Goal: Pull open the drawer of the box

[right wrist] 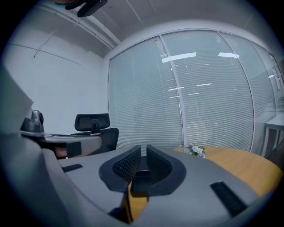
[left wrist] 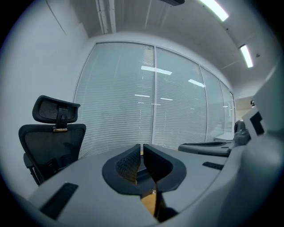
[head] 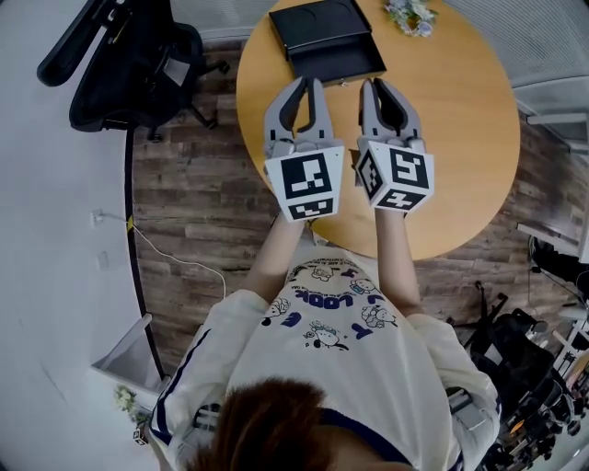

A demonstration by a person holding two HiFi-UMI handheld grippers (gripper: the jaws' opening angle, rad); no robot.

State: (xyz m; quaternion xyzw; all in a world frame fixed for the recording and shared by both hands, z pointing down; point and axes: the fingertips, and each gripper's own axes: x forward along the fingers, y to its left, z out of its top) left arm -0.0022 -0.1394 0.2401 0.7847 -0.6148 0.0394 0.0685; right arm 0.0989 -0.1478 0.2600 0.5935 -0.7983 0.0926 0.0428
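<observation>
Hair [head: 276, 428] and printed shirt [head: 322, 331]: nearest items, at the bottom edge of the head view. Both forearms reach out toward 12 o'clock.

Left hand-held gripper [head: 308, 83]: over the desk [head: 460, 120]. Jaws drawn together to a thin slit with nothing between them, as its own view confirms.

Right hand-held gripper [head: 373, 85]: at 3 o'clock of the left one, near but apart. Jaws likewise closed to a slit, empty.

Box [head: 324, 37]: black, flat, on the desk at 12 o'clock of both grippers, just beyond their tips. Long axis runs about 9-to-3, slightly skewed, with the near-left corner closer to the person.

Drawer [head: 339, 72]: judged to be the paler strip on the box's 6 o'clock face; appears shut. Likely pull is toward 6 o'clock, back along the grippers' own line. Both sets of tips sit before that face. The left tips look marginally closer, but contact cannot be told.

Flowers [head: 411, 16]: at 1 o'clock of the box, apart from it.

Chair [head: 138, 64]: off the desk at 9 o'clock.

Not legible:
- Any handle or notch on the drawer.
- The box's far edge, cut off by the frame top.
- Most of the box in both gripper views, where it shows only as a dark sliver low between the jaws.
</observation>
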